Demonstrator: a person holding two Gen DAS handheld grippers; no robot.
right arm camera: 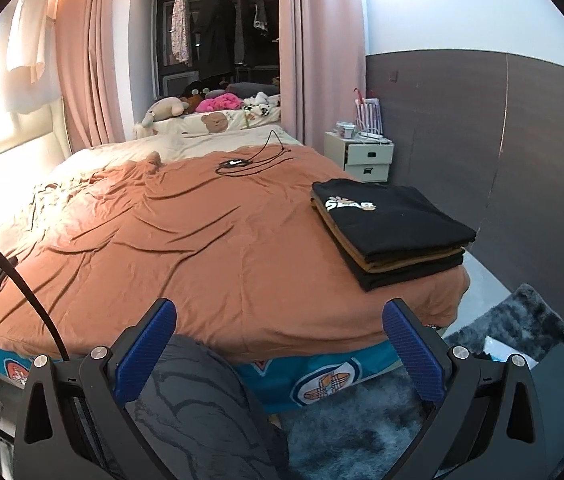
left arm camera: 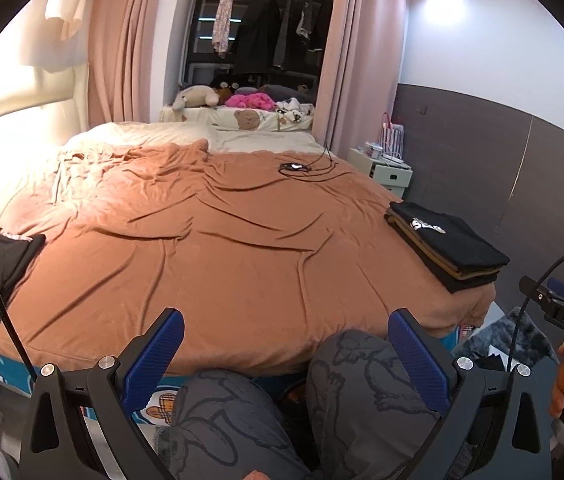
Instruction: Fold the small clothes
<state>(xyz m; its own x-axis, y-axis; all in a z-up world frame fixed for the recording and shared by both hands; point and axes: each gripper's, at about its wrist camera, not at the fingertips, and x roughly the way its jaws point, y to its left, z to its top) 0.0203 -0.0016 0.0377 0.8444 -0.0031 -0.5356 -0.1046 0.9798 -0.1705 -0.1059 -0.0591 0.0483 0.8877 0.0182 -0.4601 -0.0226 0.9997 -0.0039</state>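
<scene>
Both claws, left [left arm camera: 286, 344] and right [right arm camera: 278, 336], apart, empty, over knees; folded stack [right arm camera: 392, 226] at 2 o'clock on bed [right arm camera: 202, 248].

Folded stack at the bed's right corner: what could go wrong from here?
The folded stack sits right at the corner of the bed; a nudge could tip it to the floor. The black cable lying on the cover could snag a garment spread there. Both grippers, left and right, are open and empty, off the bed above the person's knees.

Home bedroom: bed [left arm camera: 222, 248], pink curtains [left arm camera: 118, 40], nightstand [right arm camera: 368, 158].
</scene>
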